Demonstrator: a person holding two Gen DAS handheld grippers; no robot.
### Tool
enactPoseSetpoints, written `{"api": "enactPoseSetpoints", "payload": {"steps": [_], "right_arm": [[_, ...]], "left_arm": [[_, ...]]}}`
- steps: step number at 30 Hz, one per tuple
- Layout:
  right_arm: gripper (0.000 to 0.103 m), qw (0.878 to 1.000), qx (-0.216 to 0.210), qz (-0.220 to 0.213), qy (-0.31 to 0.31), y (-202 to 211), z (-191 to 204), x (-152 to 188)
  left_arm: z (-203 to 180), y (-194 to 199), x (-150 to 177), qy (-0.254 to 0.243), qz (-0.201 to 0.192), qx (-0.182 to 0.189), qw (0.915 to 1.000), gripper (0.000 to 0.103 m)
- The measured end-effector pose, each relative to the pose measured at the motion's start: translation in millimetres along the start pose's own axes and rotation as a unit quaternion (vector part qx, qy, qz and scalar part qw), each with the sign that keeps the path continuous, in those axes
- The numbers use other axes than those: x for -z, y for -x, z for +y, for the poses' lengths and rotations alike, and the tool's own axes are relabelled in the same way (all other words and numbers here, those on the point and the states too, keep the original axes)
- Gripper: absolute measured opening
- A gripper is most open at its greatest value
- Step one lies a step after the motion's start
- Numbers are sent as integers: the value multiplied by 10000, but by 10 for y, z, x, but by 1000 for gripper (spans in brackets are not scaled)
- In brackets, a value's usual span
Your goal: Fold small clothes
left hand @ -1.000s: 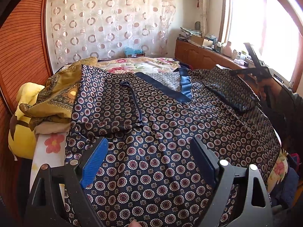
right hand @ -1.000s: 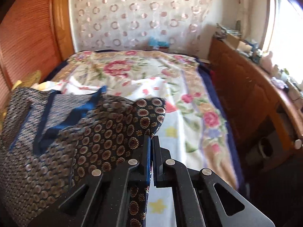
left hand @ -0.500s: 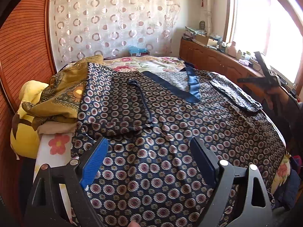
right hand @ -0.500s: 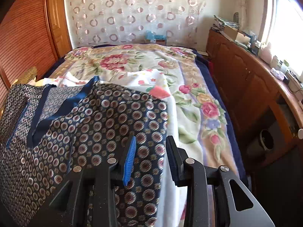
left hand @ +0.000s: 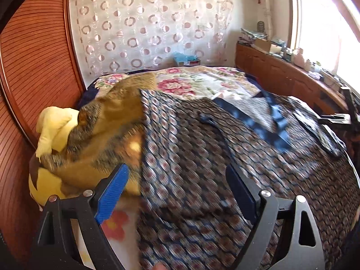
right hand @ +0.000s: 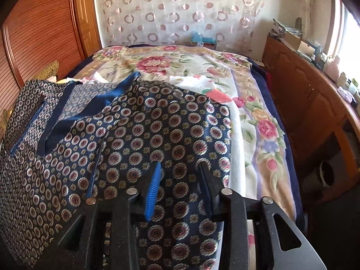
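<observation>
A dark blue patterned garment (left hand: 258,168) (right hand: 157,130) with a plain blue neckband (left hand: 276,123) (right hand: 94,105) lies spread flat on the bed. My left gripper (left hand: 177,168) hovers wide open over the garment's left edge, nothing between its pads; this view is blurred. My right gripper (right hand: 180,166) is over the garment's right part near its edge. Its jaws are opening, the cloth lies below them and the pads do not press on it. The right gripper (left hand: 346,117) also shows at the far right of the left wrist view.
A mustard patterned cloth (left hand: 108,121) and a yellow plush toy (left hand: 51,126) lie left of the garment. The floral bedspread (right hand: 258,121) covers the bed. A wooden panel (left hand: 33,78) runs along the left, a wooden cabinet (right hand: 315,103) with clutter along the right.
My right gripper has gone from shut on the garment's edge to apart, and the cloth dropped flat. My left gripper has moved left, toward the garment's left edge and the mustard cloth.
</observation>
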State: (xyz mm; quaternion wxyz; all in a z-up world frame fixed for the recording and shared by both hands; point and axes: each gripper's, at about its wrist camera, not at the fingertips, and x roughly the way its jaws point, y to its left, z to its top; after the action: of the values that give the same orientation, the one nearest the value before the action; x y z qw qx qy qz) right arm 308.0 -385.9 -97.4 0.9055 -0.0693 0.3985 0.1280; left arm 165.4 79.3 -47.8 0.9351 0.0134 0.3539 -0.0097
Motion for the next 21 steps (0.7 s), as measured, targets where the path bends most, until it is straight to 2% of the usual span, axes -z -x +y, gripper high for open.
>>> {"api": "enactPoseSetpoints", "payload": {"steps": [1,8,15,21], "right_arm": [[48,10000,16,-4,-21,-18,-44,-30],[49,9995,284,64,-124,-318,-320,-231],[49,9996,114,-5,-266,-585,-449,-481],[49,9997,-5,101,-209,-787,-476,-544]], "left_arm": [[50,-61,-58,30,23,-18,10000,89],[260,-434,-326,63,256,-196,9995,89],[369,-680,-491,104,384,-193,9990,89],[440,-812,-589,133,481,-59,9987,89]]}}
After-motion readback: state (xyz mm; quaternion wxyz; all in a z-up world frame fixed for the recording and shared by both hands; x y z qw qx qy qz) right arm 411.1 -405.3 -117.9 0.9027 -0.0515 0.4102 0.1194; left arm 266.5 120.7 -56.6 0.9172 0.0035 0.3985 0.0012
